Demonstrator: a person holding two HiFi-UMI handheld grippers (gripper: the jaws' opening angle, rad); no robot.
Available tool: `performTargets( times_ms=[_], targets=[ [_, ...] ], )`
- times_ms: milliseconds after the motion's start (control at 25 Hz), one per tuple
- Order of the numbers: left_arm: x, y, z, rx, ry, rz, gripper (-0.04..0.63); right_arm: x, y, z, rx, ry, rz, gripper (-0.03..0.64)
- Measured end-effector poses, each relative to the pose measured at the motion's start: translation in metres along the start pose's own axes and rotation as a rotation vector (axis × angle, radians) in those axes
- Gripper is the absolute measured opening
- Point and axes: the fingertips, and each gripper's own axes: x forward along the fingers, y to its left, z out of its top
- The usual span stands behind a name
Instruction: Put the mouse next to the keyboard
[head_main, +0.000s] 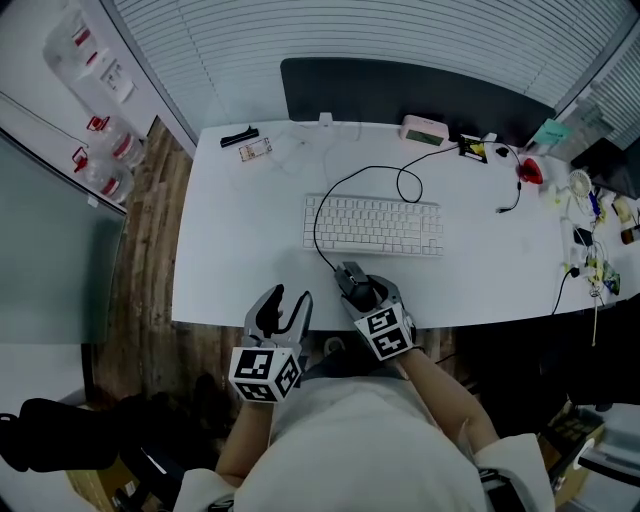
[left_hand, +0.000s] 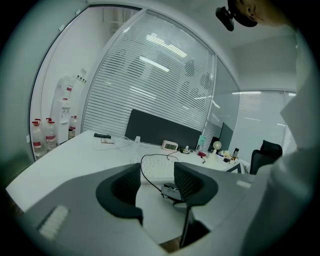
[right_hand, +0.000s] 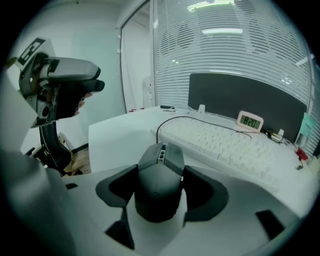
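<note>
Mouse (head_main: 351, 276) is pinched by right tongs (right_hand: 160, 177) on desk (head_main: 240, 250), just in front of keyboard (head_main: 373, 224). Left tongs (left_hand: 156, 174) are held spread, empty, farther front-left of keyboard.

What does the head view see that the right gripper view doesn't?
Only the head view shows the right gripper's own marker cube and the person's right forearm. Only the right gripper view shows the clock's digits and the pads squeezing the mouse. Both show the keyboard, the white desk and the left gripper.
</note>
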Motion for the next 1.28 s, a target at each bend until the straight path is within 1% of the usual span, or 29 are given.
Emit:
performTargets(
  times_ms=[240,560,720,880,1040,1280],
  targets=[
    [0.010,-0.009,0.004,0.011,0.005,-0.039,0.213,-0.032,-0.031,0.020,0.036,-0.078,-0.091,0.287],
    [0.031,-0.036,0.005,0.041,0.022,-0.125,0.213,-0.076,-0.095,0.028,0.097,-0.147,-0.254,0.287],
    [0.043,-0.049,0.006,0.045,0.032,-0.151,0.213,-0.093,-0.130,0.019,0.129,-0.141,-0.319,0.287],
    [0.058,-0.059,0.008,0.047,0.030,-0.157,0.212,-0.105,-0.163,0.011,0.149,-0.145,-0.372,0.287],
    [0.071,-0.071,0.011,0.043,0.031,-0.159,0.212,-0.114,-0.194,0.000,0.180,-0.139,-0.407,0.287],
    [0.091,-0.085,0.008,0.052,0.054,-0.162,0.212,-0.121,-0.243,-0.018,0.249,-0.138,-0.458,0.287]
  ],
)
